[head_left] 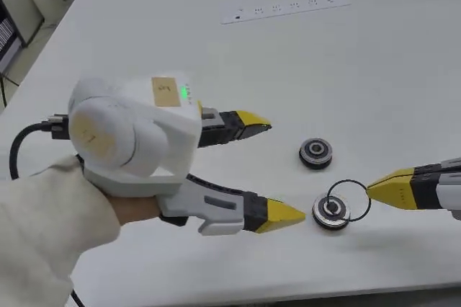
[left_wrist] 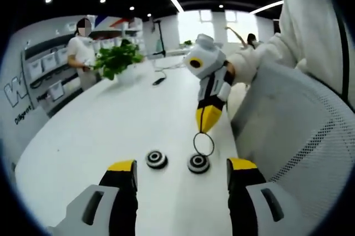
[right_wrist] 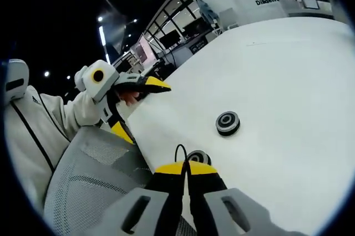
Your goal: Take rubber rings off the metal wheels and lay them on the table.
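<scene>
Rubber ring pinched in right fingers, standing tilted over near wheel; left fingers wide.

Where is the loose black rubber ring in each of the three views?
Head view: rubber ring lower right, at the right gripper tip, overlapping the near wheel.
Left gripper view: centre, hanging below that gripper, above the same wheel.
Right gripper view: bottom centre, a thin arc above the shut fingers.
Shared landmark: the other wheel, standing alone.
</scene>
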A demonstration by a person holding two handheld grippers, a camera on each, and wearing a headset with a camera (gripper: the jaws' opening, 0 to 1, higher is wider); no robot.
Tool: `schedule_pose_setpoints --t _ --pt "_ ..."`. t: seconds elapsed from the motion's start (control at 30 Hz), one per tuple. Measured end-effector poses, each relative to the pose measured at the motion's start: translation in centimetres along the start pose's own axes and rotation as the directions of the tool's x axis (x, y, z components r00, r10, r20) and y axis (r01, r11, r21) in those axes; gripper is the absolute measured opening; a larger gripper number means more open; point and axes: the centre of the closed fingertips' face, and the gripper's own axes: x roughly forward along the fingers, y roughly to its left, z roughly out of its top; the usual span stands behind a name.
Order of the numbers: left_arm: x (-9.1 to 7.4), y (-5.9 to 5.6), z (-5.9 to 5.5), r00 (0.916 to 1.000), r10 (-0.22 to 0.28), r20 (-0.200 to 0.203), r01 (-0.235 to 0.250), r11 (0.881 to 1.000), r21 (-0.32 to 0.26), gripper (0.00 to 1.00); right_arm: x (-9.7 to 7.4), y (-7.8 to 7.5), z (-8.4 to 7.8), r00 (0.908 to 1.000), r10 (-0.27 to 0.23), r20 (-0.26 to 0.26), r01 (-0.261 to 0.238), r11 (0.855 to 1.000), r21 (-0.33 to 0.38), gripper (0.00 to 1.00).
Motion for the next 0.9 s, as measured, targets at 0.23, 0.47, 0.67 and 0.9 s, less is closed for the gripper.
schedule_pose_setpoints --t 0.23,0.47,0.67,0.9 --pt "-1.7 0.3 -0.5 0.999 0.036 -0.026 -0.035 0.999 0.028 0.68 -1.7 0.6 1.4 0.9988 -0.022 0.043 0.024 0.999 -0.037 0.0" --pt "-3.5 0.2 -1.1 0.9969 0.069 -0.039 -0.067 0.997 0.035 0.68 -3.4 1.3 3.3 0.9955 -0.041 0.085 0.049 0.994 -0.094 0.0" --pt "-4.9 0.3 -1.7 0.9925 0.109 -0.056 -0.106 0.993 0.046 0.73 -4.1 1.9 4.5 0.993 -0.055 0.104 0.066 0.992 -0.105 0.0" --pt "-6.5 0.5 -2.3 0.9865 0.155 -0.053 -0.154 0.988 0.019 0.79 -4.4 3.0 5.6 0.992 -0.046 0.117 0.061 0.99 -0.129 0.0"
